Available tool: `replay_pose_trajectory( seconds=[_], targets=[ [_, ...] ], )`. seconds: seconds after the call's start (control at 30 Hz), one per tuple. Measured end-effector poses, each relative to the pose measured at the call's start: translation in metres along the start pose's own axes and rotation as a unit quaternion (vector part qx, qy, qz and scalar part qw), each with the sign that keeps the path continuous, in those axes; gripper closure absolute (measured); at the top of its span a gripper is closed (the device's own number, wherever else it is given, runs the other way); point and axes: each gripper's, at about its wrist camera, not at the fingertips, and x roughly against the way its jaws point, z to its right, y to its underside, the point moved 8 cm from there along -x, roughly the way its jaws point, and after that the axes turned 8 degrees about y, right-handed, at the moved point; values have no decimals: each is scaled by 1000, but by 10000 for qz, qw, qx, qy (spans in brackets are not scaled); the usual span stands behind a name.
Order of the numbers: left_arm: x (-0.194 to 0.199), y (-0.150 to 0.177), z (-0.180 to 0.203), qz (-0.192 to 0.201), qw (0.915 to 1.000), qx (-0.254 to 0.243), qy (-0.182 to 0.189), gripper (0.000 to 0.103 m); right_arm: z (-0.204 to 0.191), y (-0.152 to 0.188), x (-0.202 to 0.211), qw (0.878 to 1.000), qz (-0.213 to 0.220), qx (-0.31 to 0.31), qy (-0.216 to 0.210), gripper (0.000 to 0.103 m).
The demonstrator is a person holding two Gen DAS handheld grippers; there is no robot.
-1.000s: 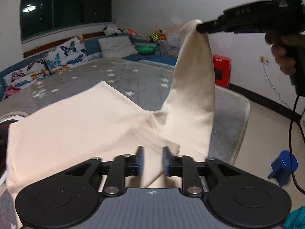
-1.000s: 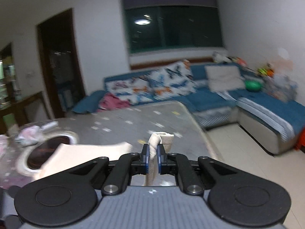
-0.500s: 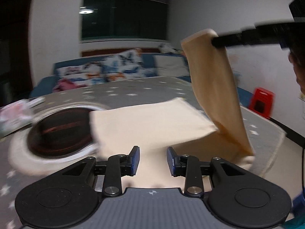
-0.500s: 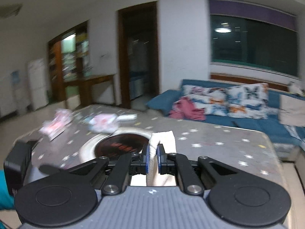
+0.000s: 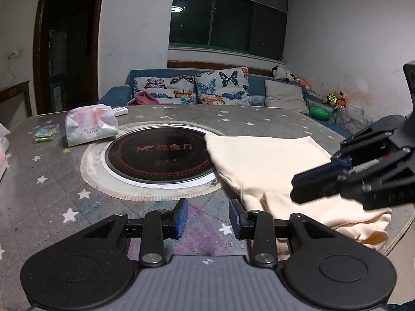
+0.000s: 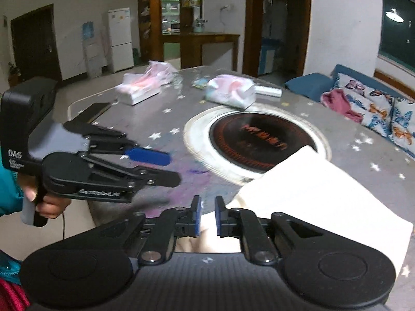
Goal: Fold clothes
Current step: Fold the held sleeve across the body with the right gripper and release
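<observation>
A cream garment (image 5: 269, 165) lies folded on the grey star-patterned table, right of the round black hotplate; it also shows in the right wrist view (image 6: 319, 197). My left gripper (image 5: 208, 216) is open and empty, low over bare tablecloth just left of the garment's near edge. My right gripper (image 6: 206, 216) is open with a narrow gap and holds nothing, above the garment's near corner. In the left wrist view the right gripper (image 5: 306, 186) hovers over the garment's right part. In the right wrist view the left gripper (image 6: 166, 165) is at the left.
The round black hotplate (image 5: 158, 158) sits in the table's middle. Tissue packs (image 5: 89, 125) (image 6: 230, 90) and a plastic bag (image 6: 141, 85) lie at the far side. A blue sofa with butterfly cushions (image 5: 197, 88) stands behind. The table edge (image 5: 399, 230) is near right.
My right gripper has lowered the lifted part of the garment onto the table and let it go. My left gripper has opened wider and turned left toward the hotplate.
</observation>
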Motion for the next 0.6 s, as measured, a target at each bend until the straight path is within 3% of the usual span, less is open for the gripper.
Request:
replay_pose_trajectory(
  seconds=[0.13, 0.33, 0.6],
  targets=[
    [-9, -2, 13, -28, 9996, -114, 254, 67, 13, 8, 16, 9998, -25, -57, 185, 92],
    [-35, -6, 42, -165, 9969, -407, 657, 68, 72, 49, 40, 9931, -446, -466, 984, 89],
    [-76, -4, 63, -543, 9923, -809, 769, 67, 120, 101, 58, 9786, -732, -1104, 1577, 89]
  ],
)
